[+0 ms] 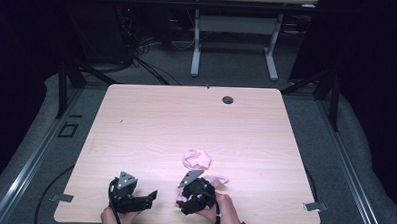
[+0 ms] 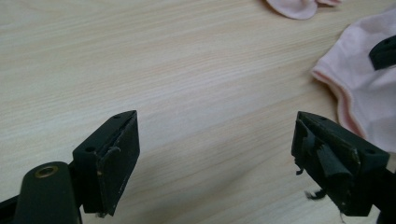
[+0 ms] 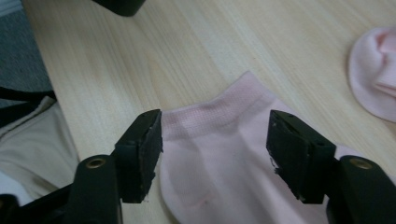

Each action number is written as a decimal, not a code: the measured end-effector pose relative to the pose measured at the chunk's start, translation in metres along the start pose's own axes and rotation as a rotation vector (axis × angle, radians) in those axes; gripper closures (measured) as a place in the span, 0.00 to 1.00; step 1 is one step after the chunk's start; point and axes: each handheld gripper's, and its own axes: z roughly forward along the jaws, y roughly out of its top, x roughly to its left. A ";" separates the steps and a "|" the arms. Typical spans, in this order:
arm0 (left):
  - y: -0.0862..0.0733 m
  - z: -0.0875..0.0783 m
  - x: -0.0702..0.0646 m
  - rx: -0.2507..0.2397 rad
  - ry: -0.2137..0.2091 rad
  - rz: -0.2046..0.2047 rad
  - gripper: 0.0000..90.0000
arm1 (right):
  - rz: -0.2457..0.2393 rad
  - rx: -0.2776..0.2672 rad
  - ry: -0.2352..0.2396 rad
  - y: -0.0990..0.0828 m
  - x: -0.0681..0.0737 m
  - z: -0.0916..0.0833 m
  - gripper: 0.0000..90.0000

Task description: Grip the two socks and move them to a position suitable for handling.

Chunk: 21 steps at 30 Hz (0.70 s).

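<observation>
The table (image 1: pixel 151 115) lay mostly bare, with open wood to the left, right and far side of the work; both grippers sat close to its near edge. A flat sock (image 3: pixel 224 158) lay near that edge, right of centre, its long axis running roughly from the person toward the far right, its narrow end pointing away in the right gripper view. A balled sock (image 1: pixel 197 158) rested just beyond it, apart. The right gripper (image 3: pixel 215 140) hung released, jaws spread over the flat sock, pads clear of it. The left gripper (image 2: pixel 215 154) stood released over bare wood, beside the flat sock's hem.
</observation>
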 end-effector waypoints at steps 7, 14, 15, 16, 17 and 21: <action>-0.002 -0.002 0.003 -0.002 0.006 -0.003 0.18 | 0.003 0.026 0.006 0.000 0.004 0.013 0.73; -0.001 0.001 0.001 -0.003 -0.004 0.006 0.18 | 0.058 -0.007 0.040 -0.009 -0.005 0.009 0.98; -0.001 0.002 0.000 -0.002 -0.003 0.011 0.18 | 0.071 -0.013 0.050 -0.010 -0.008 0.008 0.98; 0.000 0.003 -0.001 -0.003 -0.004 0.012 0.18 | 0.089 -0.024 0.068 -0.012 -0.011 0.006 0.99; 0.000 0.004 -0.002 -0.006 -0.009 0.015 0.18 | 0.113 -0.053 0.079 -0.013 -0.014 0.002 0.99; 0.002 0.007 -0.005 -0.018 -0.021 0.026 0.17 | 0.187 -0.184 0.084 -0.016 -0.031 -0.030 0.99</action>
